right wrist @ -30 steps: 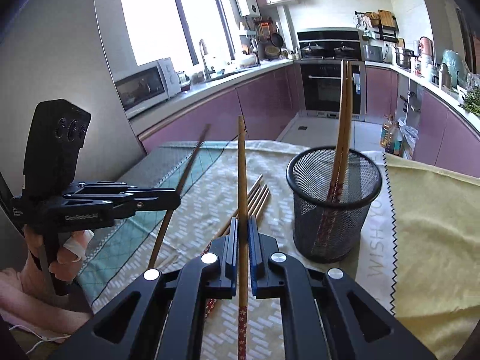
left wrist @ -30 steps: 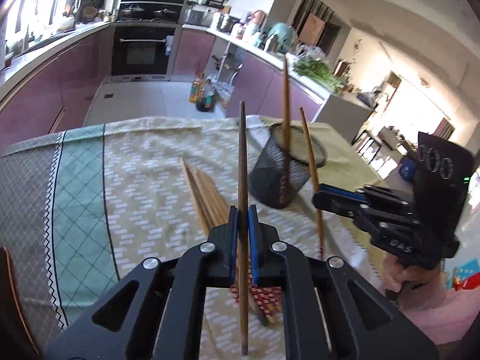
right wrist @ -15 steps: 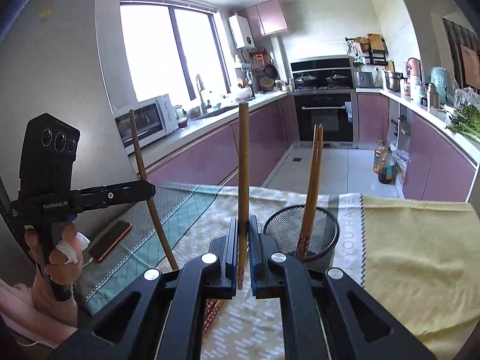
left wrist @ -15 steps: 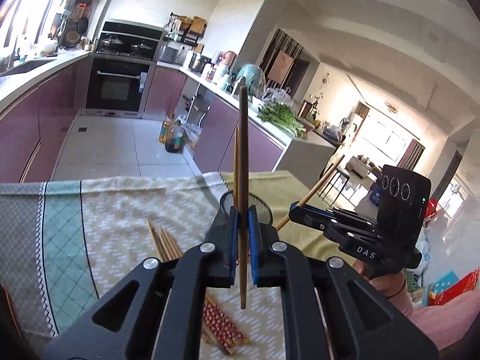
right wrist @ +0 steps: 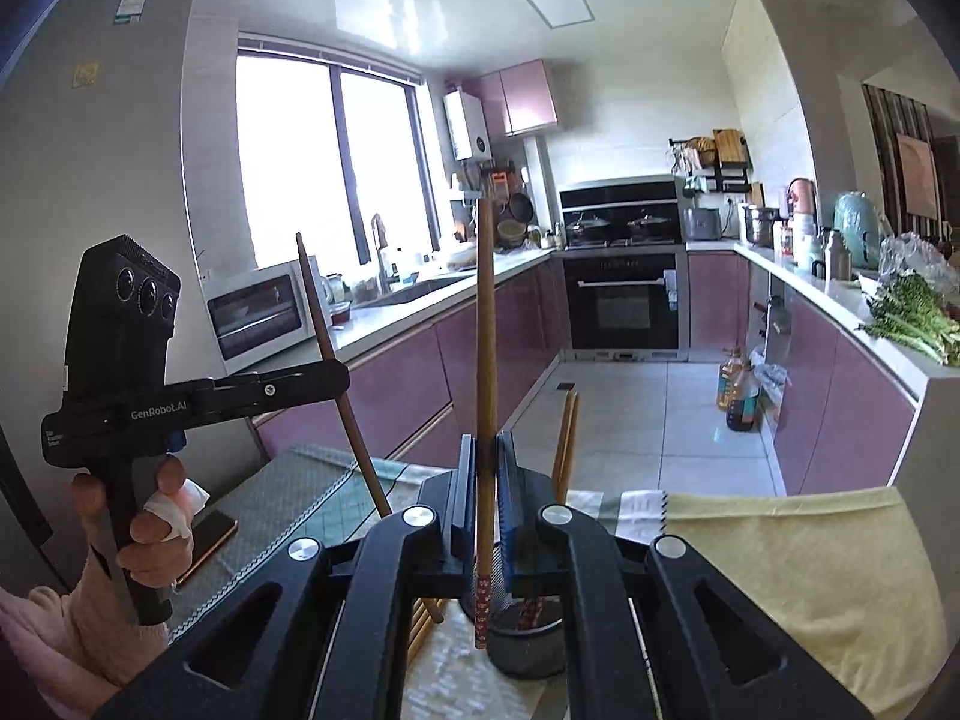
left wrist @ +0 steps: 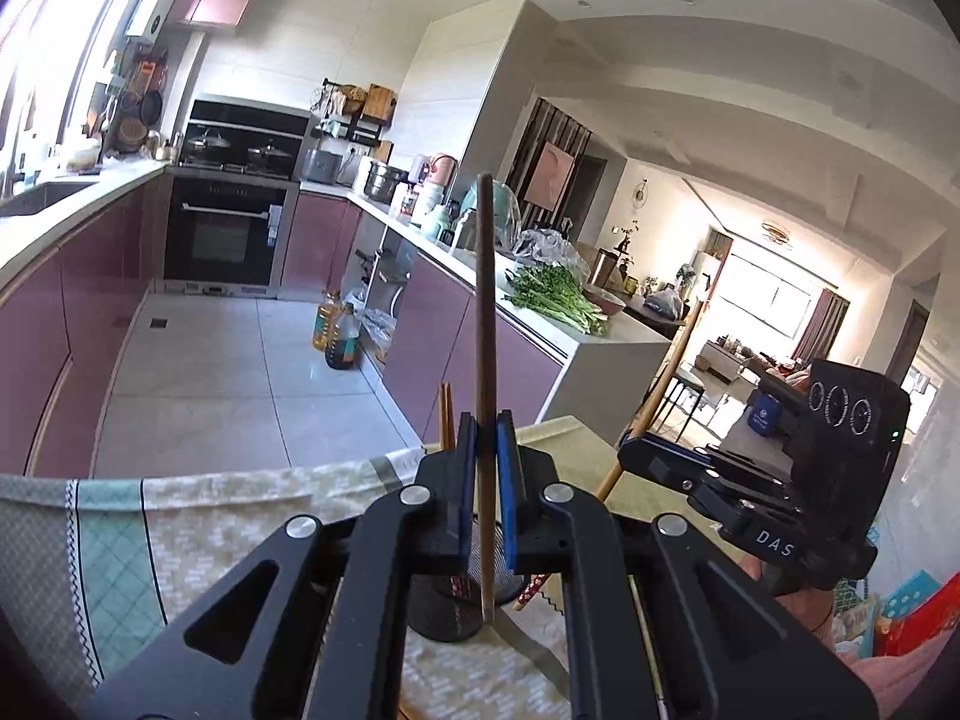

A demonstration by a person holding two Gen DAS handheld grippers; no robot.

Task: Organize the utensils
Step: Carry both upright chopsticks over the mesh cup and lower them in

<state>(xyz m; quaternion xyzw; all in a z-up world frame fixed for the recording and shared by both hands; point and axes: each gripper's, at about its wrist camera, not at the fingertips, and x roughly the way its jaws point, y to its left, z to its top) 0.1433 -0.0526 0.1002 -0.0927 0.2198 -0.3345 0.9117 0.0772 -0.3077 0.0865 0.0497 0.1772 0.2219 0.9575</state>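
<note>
Left wrist view, claw: the left claw [left wrist: 485, 498] is closed on a dark chopstick [left wrist: 485, 360], which stands upright between the blue pads [left wrist: 507, 498].
Dark chopstick tip: its lower end hangs just over the near edge of the mesh holder [left wrist: 447, 606], which sits on the counter and is mostly hidden behind the claw.
Holder contents: two chopstick ends [left wrist: 445, 414] rise behind the left finger; a red patterned chopstick end [left wrist: 528, 591] shows at the holder's right side.
Other claw: the right claw [left wrist: 645, 459] is to the right, gripping a light wooden chopstick [left wrist: 651, 396] tilted up and to the right.
Counter cloth: a patterned tablecloth [left wrist: 198, 528] with a green band covers the counter.

Right wrist view, claw: the right claw [right wrist: 485, 498] is pinched shut on a light wooden chopstick [right wrist: 485, 360] held upright; its red patterned lower end hangs just left of the mesh holder [right wrist: 528, 642].
Holder contents: a pair of chopsticks [right wrist: 565, 438] stands in the holder, leaning slightly right.
Other claw: the left claw [right wrist: 336, 381], held in a hand [right wrist: 150, 522], grips the dark chopstick [right wrist: 342, 384], which slants down to the right.
Loose chopsticks: a few lie on the cloth [right wrist: 420, 630] beside the holder.
Phone: a phone [right wrist: 207, 540] lies on the counter near the hand.
Yellow cloth: a yellow cloth [right wrist: 810, 570] covers the counter's right part.
</note>
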